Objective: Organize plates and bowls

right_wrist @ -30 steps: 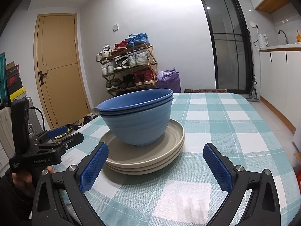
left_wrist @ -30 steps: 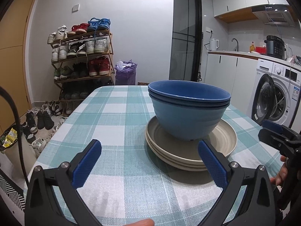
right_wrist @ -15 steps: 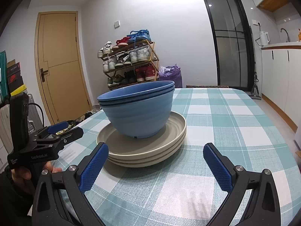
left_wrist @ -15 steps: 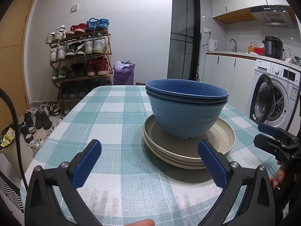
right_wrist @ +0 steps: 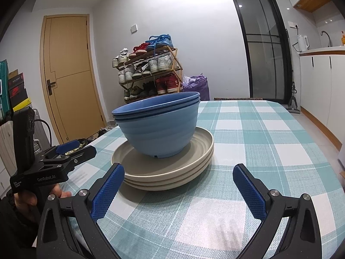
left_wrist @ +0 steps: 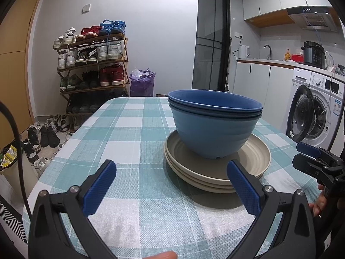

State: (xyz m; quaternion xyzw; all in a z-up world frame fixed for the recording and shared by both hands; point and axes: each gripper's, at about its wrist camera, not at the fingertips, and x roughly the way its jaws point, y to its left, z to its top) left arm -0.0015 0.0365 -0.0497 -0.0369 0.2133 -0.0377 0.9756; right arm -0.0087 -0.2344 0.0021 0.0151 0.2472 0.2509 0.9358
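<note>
Three nested blue bowls sit on a stack of three beige plates on the checked tablecloth. The same bowls and plates show in the right wrist view. My left gripper is open and empty, low over the table, just short of the plates' near-left edge. My right gripper is open and empty, in front of the stack's right side. Each gripper shows in the other's view: the right gripper at the far right, the left gripper at the far left.
The teal-and-white checked table runs away from me. A shoe rack and a purple bag stand beyond its far end. A washing machine and kitchen counter are at the right, a wooden door at the left.
Both grippers have sunk slightly and eased a little closer to the stack, staying open. The bowls and plates have not moved.
</note>
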